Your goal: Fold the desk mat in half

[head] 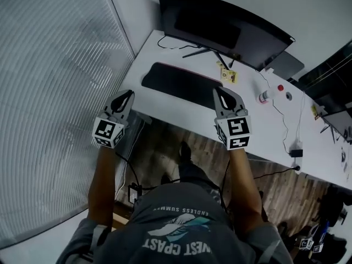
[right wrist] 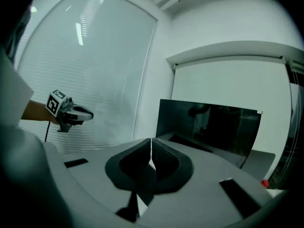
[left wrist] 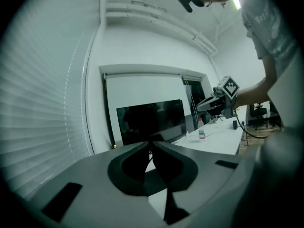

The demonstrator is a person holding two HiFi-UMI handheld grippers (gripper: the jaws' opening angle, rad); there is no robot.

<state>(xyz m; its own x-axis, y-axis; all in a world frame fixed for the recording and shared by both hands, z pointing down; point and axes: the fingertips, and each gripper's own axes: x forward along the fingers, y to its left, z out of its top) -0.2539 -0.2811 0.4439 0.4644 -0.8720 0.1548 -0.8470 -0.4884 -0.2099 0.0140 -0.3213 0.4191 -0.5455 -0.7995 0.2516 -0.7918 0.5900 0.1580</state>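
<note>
The black desk mat lies on the white desk in front of the monitor, with a reddish edge showing along its far side. My right gripper hangs over the mat's right end near the desk's front edge, jaws shut with nothing between them. My left gripper is off the mat's left end at the desk's corner, also shut and empty. In the left gripper view the fingertips meet; the right gripper shows beyond. The right gripper view shows closed fingertips and the left gripper at left.
A wide dark monitor stands behind the mat. A small bottle with a red cap, a yellow packet, cables and a power adapter lie to the right. Window blinds run along the left. Wooden floor lies below the desk's edge.
</note>
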